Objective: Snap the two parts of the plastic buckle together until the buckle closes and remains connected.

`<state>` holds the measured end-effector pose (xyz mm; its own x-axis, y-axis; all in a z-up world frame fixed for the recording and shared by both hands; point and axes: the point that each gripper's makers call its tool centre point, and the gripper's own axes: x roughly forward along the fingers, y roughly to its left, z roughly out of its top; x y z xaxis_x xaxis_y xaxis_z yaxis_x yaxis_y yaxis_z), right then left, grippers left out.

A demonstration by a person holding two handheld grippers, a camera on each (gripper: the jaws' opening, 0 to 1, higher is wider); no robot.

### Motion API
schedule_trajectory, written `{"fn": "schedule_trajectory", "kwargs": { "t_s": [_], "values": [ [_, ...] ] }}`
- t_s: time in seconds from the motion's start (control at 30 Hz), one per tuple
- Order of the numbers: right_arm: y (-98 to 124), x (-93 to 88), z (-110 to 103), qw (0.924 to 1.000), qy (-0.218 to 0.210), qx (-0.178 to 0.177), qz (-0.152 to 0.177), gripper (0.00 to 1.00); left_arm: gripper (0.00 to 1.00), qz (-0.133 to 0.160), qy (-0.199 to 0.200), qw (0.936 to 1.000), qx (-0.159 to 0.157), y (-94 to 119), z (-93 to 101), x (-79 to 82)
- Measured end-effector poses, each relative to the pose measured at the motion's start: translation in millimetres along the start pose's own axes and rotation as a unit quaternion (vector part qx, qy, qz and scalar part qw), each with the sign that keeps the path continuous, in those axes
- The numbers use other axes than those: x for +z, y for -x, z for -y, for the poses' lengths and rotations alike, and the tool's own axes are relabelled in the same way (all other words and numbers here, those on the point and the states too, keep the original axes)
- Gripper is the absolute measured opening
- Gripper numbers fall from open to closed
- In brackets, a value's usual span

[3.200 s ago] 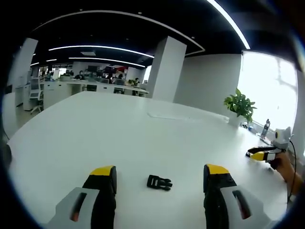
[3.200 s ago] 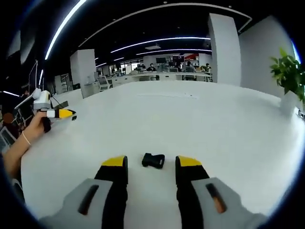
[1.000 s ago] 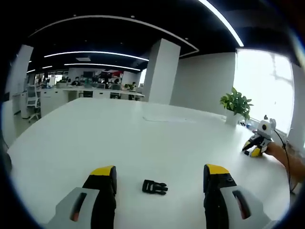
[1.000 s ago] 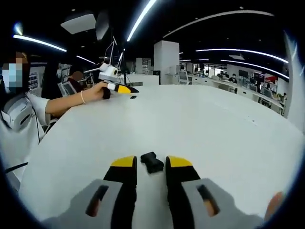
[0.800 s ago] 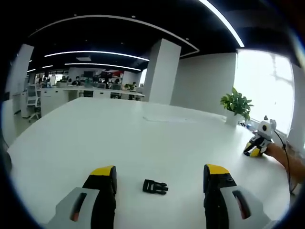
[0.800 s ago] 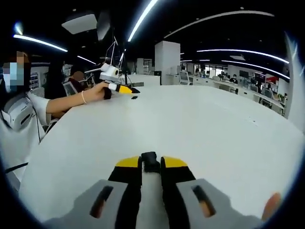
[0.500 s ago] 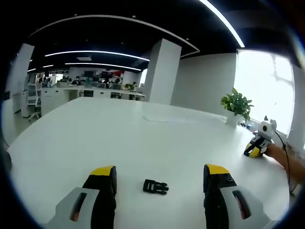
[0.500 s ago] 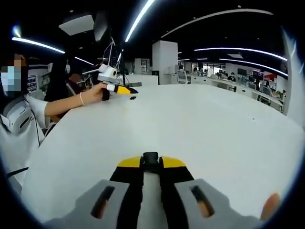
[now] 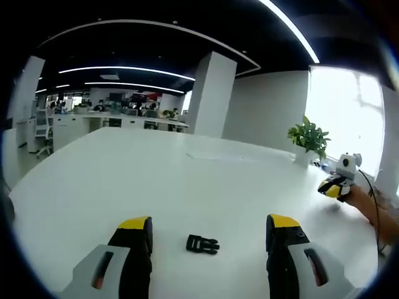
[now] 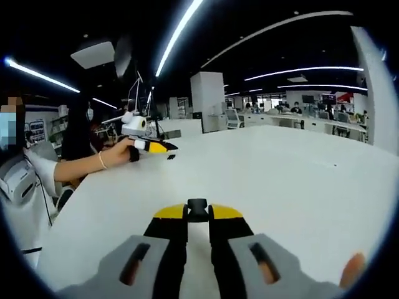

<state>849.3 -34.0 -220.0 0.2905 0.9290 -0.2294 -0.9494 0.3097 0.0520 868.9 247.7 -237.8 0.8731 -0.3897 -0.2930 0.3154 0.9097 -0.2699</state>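
The right gripper has its two yellow-tipped jaws pinched in on a small black buckle part, which sticks out just past the tips, held up above the white table. In the left gripper view that same gripper shows far off to the right, raised over the table's edge in a person's hand.

The left gripper has its jaws spread wide apart with nothing between them. The other buckle part, black and pronged, lies flat on the table in the gap between those jaws, touching neither one.

In the right gripper view the left gripper appears at the left, held by a hand whose forearm carries a thin band at the wrist, with a tiny dark speck just off its tips on the tabletop.

A potted plant stands at the far side of the table near the bright window. A white pillar rises behind the table, with desks and seated people further back under long ceiling light strips.
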Motion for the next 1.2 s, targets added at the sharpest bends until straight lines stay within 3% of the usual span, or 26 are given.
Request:
{"fn": "schedule_trajectory", "kwargs": {
  "t_s": [0.27, 0.47, 0.77, 1.1, 1.2],
  "values": [
    [-21, 23.6, -19, 0.9991, 0.007, 0.018, 0.036, 0.13, 0.75, 0.004, 0.001, 1.0, -0.004, 0, 1.7, 0.8],
    [-49, 33.2, -32, 0.9978, 0.043, 0.04, 0.029, 0.13, 0.75, 0.001, -0.001, 1.0, -0.003, 1, 2.3, -1.5],
    [-46, 22.9, -44, 0.9955, 0.078, 0.053, 0.006, 0.13, 0.75, -0.009, -0.015, 0.9998, -0.007, -3, 6.1, -4.2],
    [-43, 8.7, -55, 0.9935, 0.095, 0.056, -0.027, 0.13, 0.75, 0.0, -0.024, 0.9987, -0.044, -15, 9.6, -1.4],
    [-41, 10.0, -53, 0.9934, 0.096, 0.057, -0.025, 0.13, 0.75, -0.019, -0.054, 0.9965, -0.062, -19, 4.2, -4.7]
  ]
}}
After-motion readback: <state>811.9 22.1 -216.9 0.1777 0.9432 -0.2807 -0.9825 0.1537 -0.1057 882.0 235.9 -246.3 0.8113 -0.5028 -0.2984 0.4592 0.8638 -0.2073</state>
